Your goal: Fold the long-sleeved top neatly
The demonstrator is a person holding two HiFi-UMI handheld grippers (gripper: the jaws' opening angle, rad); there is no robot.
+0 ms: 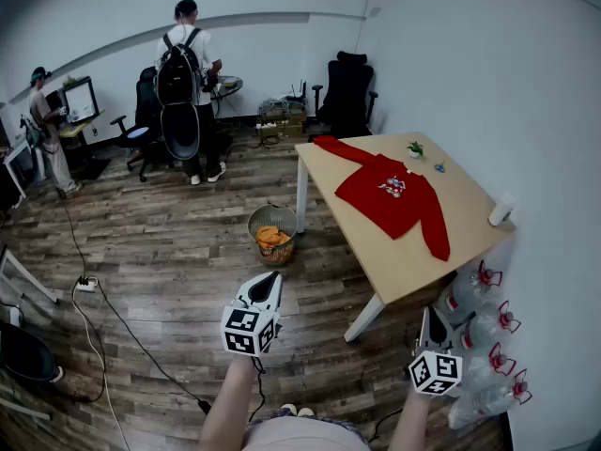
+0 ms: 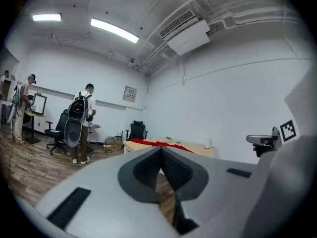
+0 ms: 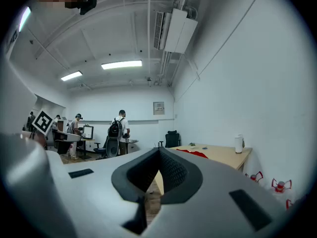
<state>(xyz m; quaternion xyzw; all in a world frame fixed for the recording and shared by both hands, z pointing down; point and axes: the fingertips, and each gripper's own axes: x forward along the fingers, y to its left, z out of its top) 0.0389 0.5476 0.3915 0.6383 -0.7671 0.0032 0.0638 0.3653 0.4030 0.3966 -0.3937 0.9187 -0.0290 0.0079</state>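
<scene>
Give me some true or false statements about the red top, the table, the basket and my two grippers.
1. The red top lies unfolded on the wooden table. True.
2. The left gripper grips a sleeve of the top. False: its jaws are together on nothing, well short of the table.
3. The right gripper is shut and empty. True.
4. The wire basket stands on the table. False: it stands on the floor beside the table.
5. A small potted plant stands on the table beyond the top. True.
</scene>
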